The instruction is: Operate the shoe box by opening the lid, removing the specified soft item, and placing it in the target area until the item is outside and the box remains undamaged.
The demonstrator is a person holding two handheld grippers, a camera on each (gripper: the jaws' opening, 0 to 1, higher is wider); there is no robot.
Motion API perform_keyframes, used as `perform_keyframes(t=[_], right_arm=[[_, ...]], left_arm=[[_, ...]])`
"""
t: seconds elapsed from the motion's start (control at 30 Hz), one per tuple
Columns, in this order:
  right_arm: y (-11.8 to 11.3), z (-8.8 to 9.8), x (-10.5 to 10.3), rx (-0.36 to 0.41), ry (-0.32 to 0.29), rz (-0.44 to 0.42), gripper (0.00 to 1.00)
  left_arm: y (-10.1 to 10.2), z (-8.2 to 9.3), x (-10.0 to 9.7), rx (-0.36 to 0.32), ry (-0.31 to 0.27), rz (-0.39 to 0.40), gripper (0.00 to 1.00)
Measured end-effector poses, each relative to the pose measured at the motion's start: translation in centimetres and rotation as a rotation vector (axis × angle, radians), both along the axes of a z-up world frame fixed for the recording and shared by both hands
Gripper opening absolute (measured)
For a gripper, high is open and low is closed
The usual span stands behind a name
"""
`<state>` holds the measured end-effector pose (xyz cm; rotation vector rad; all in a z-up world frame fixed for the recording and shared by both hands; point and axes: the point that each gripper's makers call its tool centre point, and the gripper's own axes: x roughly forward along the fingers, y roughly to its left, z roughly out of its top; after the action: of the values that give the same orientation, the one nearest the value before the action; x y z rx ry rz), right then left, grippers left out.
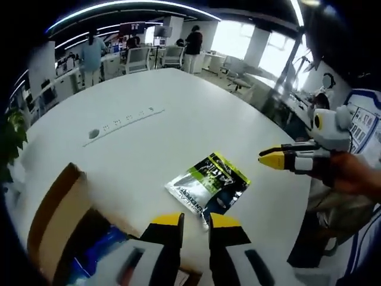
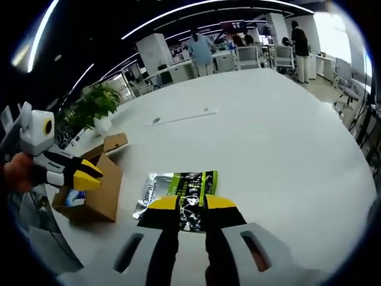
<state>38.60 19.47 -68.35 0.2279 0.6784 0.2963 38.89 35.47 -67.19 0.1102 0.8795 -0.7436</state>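
Your left gripper [image 1: 196, 221] sits nearest in the left gripper view, its yellow-tipped jaws parted a little with nothing between them; your right gripper [image 2: 183, 205] looks the same in the right gripper view, released and empty, poised just over the near edge of the pouch [image 2: 178, 200].

That soft pouch lies flat on the white table [image 2: 280, 143], well clear of the shoe box [image 2: 95, 186]; so the item is already outside, and I judge the placing step done or close to it. You hold both tools back and apart, which probably keeps them from dragging the pouch or bumping the cardboard.

You can see the box at the table's near edge with its lid [image 2: 113, 143] flapped up and something blue inside; no crushing or tearing shows on it.

Print on the pouch is green, black and silver; the white letters along one edge are too small to read with confidence.
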Motion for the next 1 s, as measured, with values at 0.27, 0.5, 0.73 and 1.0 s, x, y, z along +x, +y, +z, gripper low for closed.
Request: perform_keyframes(t=[0.27,0.5,0.73,1.0], right_arm=[[4.2,2.4,0.3,0.013,-0.038,0.063,0.14],[8.8,3.5,0.5,0.025,-0.058,0.148,0.15],[13.9,3.9,0.7,0.042,-0.07,0.249,0.15],[18.8,3.3,0.9,0.045,-0.055,0.345,0.15]], left_arm=[[5.0,2.4,-0.9,-0.073,-0.05,0.093,0.17],[10.3,3.3,-2.0,-0.119,-0.077,0.199,0.19],[15.7,3.6,-3.2,-0.129,-0.099,0.3,0.2],[21.5,2.9,-4.8,-0.128,-0.095,0.405,0.21]])
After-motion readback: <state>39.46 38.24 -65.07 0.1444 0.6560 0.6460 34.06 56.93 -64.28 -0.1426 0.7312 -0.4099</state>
